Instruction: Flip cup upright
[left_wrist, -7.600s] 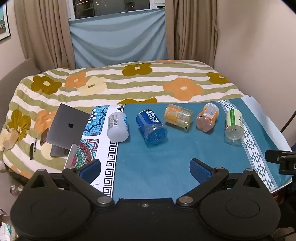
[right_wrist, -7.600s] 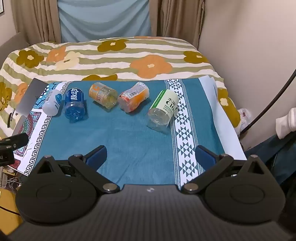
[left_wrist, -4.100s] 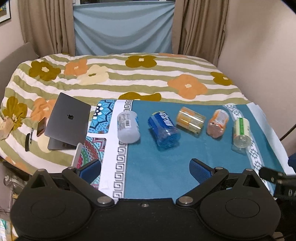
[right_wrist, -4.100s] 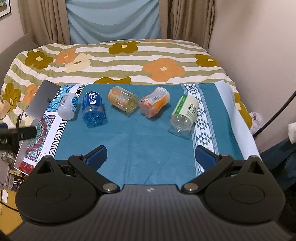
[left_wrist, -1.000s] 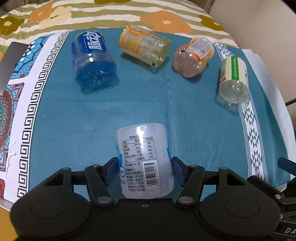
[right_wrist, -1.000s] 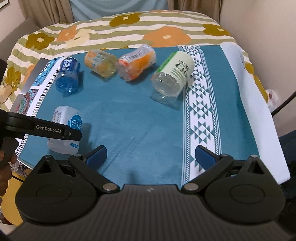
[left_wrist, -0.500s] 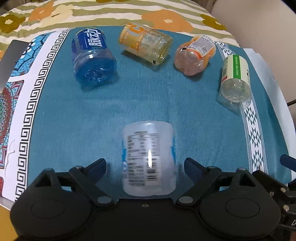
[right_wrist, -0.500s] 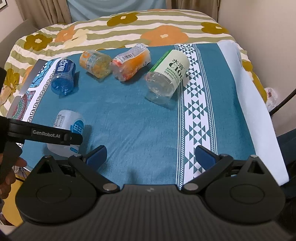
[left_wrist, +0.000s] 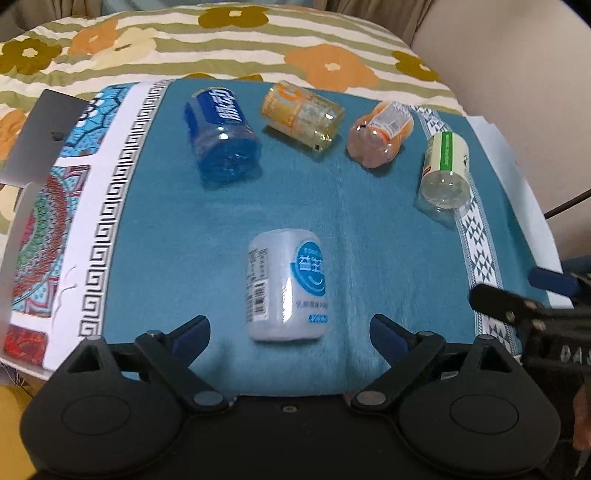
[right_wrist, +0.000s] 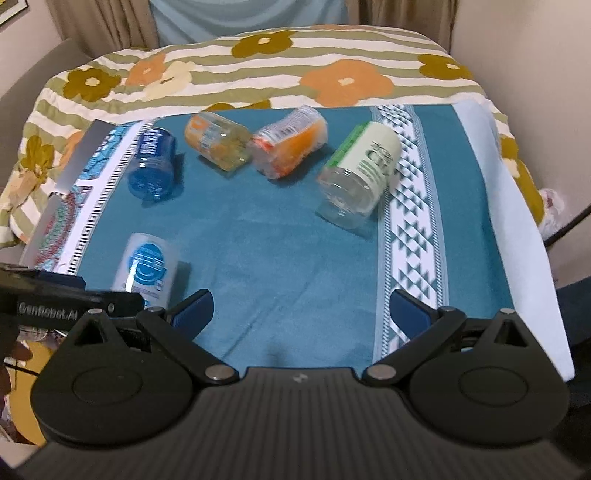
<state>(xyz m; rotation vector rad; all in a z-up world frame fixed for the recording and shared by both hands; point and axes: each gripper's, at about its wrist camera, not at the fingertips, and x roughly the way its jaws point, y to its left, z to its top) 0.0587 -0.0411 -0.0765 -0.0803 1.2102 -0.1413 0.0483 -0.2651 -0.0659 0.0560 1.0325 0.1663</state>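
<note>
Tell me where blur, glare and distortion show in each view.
Left wrist: the white bottle is slightly soft, with a vertical glare streak; fisheye bows the blue cloth edges. Right wrist: motion blur smears the orange bottle and blue bottle; the green-labelled bottle stays readable.

In right wrist view the left gripper (right_wrist: 79, 286) covers the bottom of the white cup (right_wrist: 147, 267), approx. at 9 o'clock, so its base is hidden. Label text on the green-label cup (right_wrist: 360, 177) is blurred, not readable. The laptop (left_wrist: 38, 138) is cut by the picture's edge at 10 o'clock in left wrist view. The right gripper (left_wrist: 532, 295) at 3 o'clock is blurred, only partly in frame.
</note>
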